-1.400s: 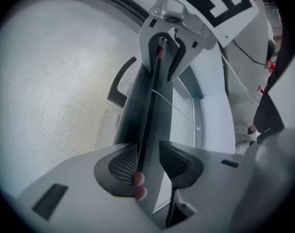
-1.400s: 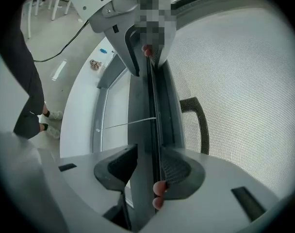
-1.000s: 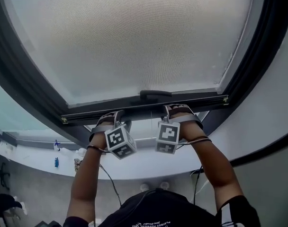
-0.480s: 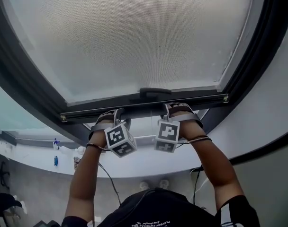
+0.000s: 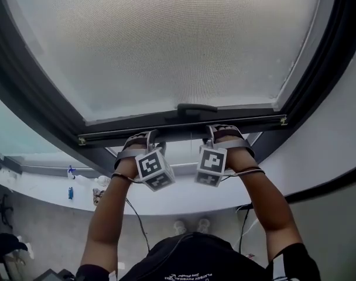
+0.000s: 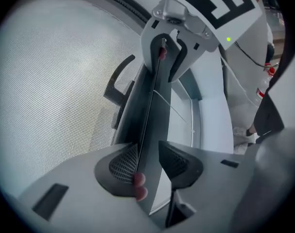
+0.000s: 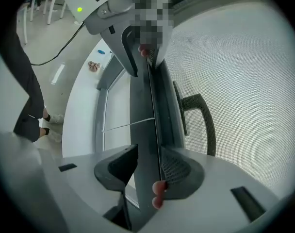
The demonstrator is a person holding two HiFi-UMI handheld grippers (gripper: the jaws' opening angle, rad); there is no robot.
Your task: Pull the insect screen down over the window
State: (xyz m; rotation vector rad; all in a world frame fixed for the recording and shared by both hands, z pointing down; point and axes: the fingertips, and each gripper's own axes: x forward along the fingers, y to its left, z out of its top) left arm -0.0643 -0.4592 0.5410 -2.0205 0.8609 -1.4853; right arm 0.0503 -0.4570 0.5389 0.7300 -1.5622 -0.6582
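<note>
overhead, the screen bar [image 5: 178, 129] runs crosswise, equally near each side: right gripper [image 7: 147, 171] clamps it in its fingers, left gripper's [image 6: 150, 161] fingers closing round it.

Daylight is glowing through the window [image 5: 31, 107]. A white sill [image 5: 37, 186] is carrying small bottles [image 5: 70, 193] near its left end, and grey floor [image 5: 43, 233] is spreading below.

The insect screen [image 5: 166, 45] is showing a fine, pale-grey mesh weave. Its bottom bar [image 5: 184, 129] and handle [image 5: 197, 108] are looking black, and the window frame [image 5: 327, 51] is appearing dark grey.
</note>
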